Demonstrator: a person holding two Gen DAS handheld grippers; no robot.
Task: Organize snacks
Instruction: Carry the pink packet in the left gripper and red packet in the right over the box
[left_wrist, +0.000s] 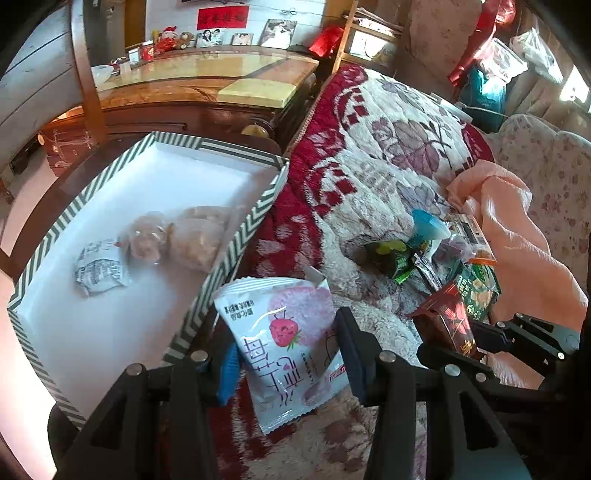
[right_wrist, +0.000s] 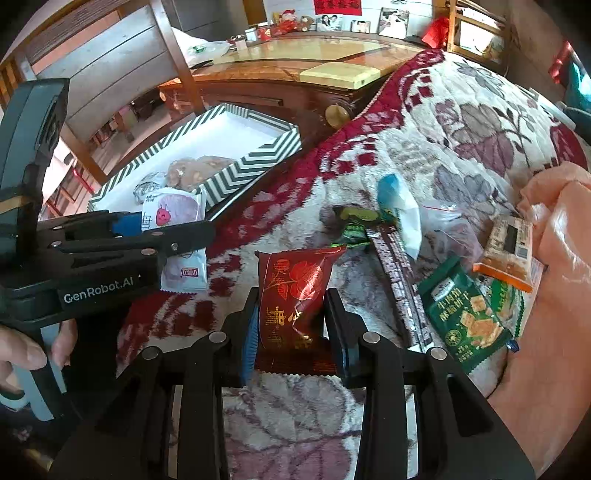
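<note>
While our left gripper (left_wrist: 288, 354) jaws grasp the strawberry packet (left_wrist: 284, 343) at lower centre, our right gripper (right_wrist: 291, 325) jaws clamp the red packet (right_wrist: 295, 291); both look light, crinkly, best pinched mid-body.

A bed under a floral blanket (right_wrist: 424, 155) carries loose snacks: a green cracker pack (right_wrist: 463, 317), an orange pack (right_wrist: 508, 247), a dark bar (right_wrist: 400, 280), a blue-white pouch (right_wrist: 400, 206) and a small green pack (right_wrist: 354, 227). A peach cloth (right_wrist: 554, 266) lies at its right. Whether the striped tray (right_wrist: 255, 162) rests on the bed cannot be told.
</note>
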